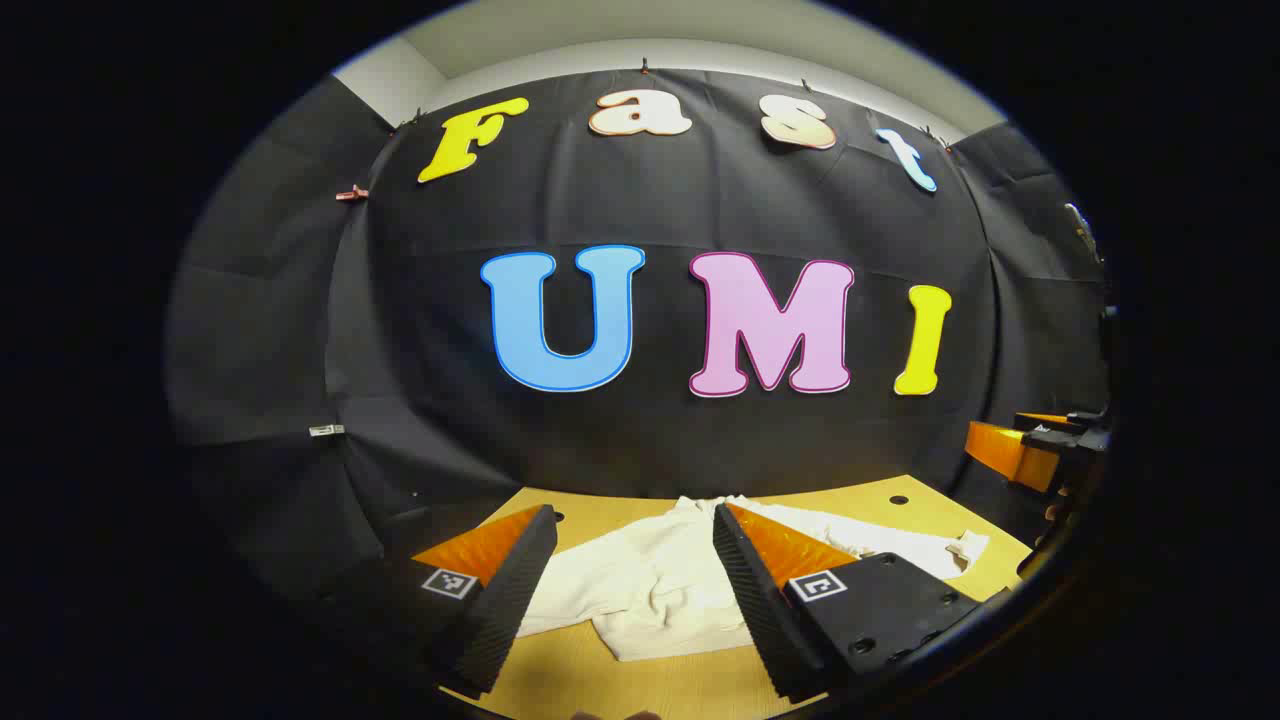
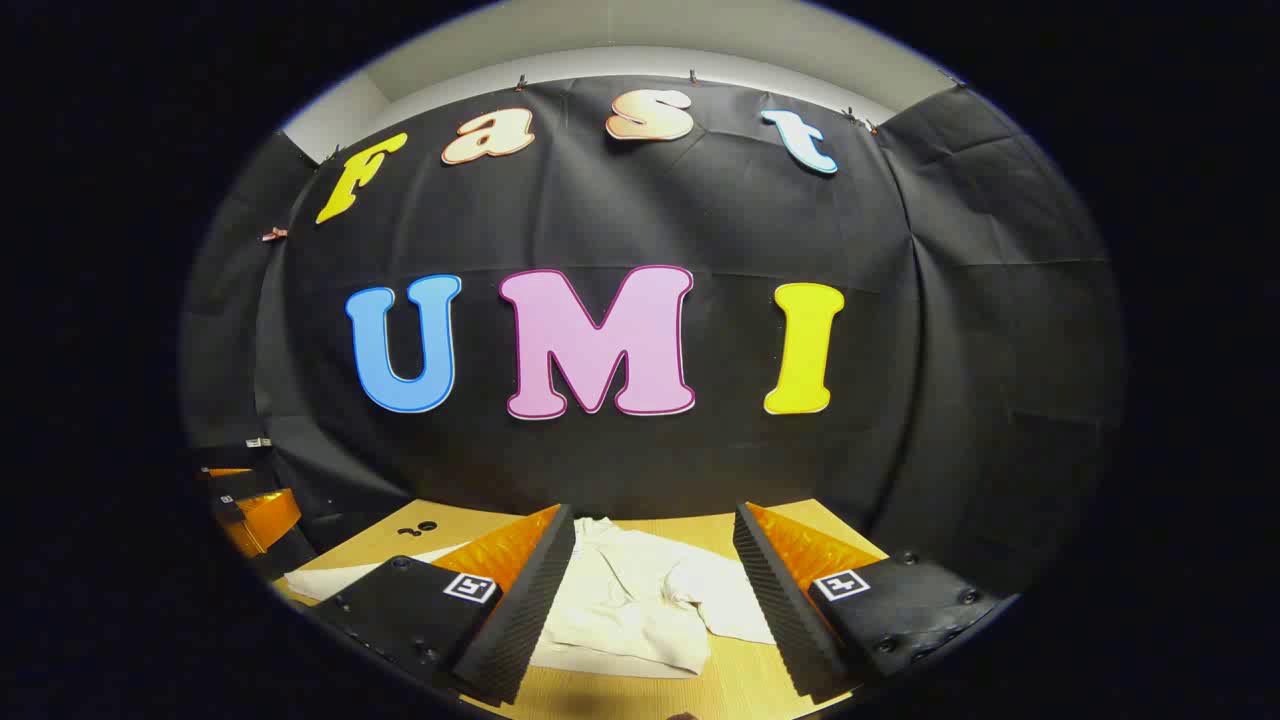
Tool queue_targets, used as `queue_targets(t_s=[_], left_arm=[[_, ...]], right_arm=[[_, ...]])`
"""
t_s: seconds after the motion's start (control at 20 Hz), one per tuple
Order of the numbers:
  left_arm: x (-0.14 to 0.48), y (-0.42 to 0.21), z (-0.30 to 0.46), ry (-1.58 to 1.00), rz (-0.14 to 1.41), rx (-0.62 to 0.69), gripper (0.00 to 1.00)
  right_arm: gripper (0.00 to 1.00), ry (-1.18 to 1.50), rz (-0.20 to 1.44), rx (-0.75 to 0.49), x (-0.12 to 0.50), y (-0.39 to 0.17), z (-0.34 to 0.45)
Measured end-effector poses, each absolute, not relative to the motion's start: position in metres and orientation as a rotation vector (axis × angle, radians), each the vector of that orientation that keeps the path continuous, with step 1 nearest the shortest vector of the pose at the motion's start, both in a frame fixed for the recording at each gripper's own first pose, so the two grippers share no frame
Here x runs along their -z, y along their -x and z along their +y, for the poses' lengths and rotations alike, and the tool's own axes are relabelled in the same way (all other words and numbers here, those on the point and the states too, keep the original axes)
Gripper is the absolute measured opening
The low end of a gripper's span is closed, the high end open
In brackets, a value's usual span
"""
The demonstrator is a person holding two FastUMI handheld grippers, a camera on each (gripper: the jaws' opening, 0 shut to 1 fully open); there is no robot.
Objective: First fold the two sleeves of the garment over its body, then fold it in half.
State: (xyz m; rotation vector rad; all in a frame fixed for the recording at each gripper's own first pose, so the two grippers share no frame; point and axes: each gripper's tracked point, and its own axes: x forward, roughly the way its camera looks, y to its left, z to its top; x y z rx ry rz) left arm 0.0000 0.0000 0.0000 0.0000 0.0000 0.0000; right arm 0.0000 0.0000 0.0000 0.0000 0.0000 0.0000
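Holding my left gripper (image 1: pixel 634 545) above the near edge of the wooden table (image 1: pixel 880 492), I keep its fingers spread wide with nothing between them. Beyond it the cream garment (image 1: pixel 655 585) lies rumpled on the tabletop, one sleeve (image 1: pixel 940 548) stretched toward the right. My right gripper (image 2: pixel 653 540) is likewise wide open and empty, poised over the garment (image 2: pixel 630 600) with the cloth showing in the gap between its fingers. From the left gripper view, my right gripper (image 1: pixel 1040 450) hangs at the far right.
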Motion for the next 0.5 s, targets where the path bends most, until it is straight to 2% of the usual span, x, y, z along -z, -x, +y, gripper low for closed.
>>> queue_targets(t_s=[0.5], left_arm=[[0.0077,-0.009,-0.0025,-0.004,0.021,-0.009,0.97]], right_arm=[[0.98,-0.003,0.028,-0.026,0.0095,-0.0098,0.0001]])
